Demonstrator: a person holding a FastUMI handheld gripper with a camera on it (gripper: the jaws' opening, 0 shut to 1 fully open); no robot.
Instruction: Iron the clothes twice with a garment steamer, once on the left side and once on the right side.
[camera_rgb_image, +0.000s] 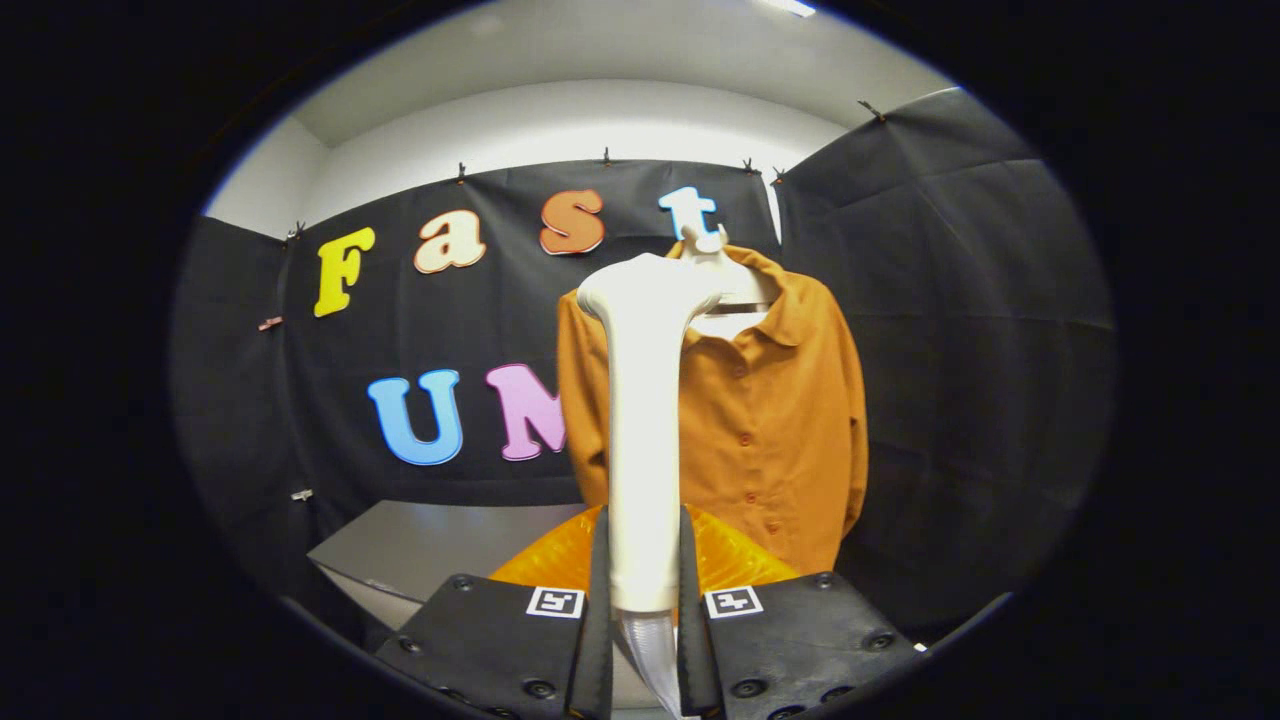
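Gripper view: the gripper (643, 585) clamps the white plastic garment steamer (642, 420) upright before the hanging orange button-up shirt (770, 420); its smooth handle could slip or tilt.

Upright white steamer (642, 420) before hung orange shirt (770, 420)

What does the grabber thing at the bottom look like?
The gripper has two flat, blocky plates side by side, studded with round screws. Each plate carries a small square black-and-white marker near its inner corner. Two thin upright fingers rise from between the plates. No cables or sleeve can be seen.
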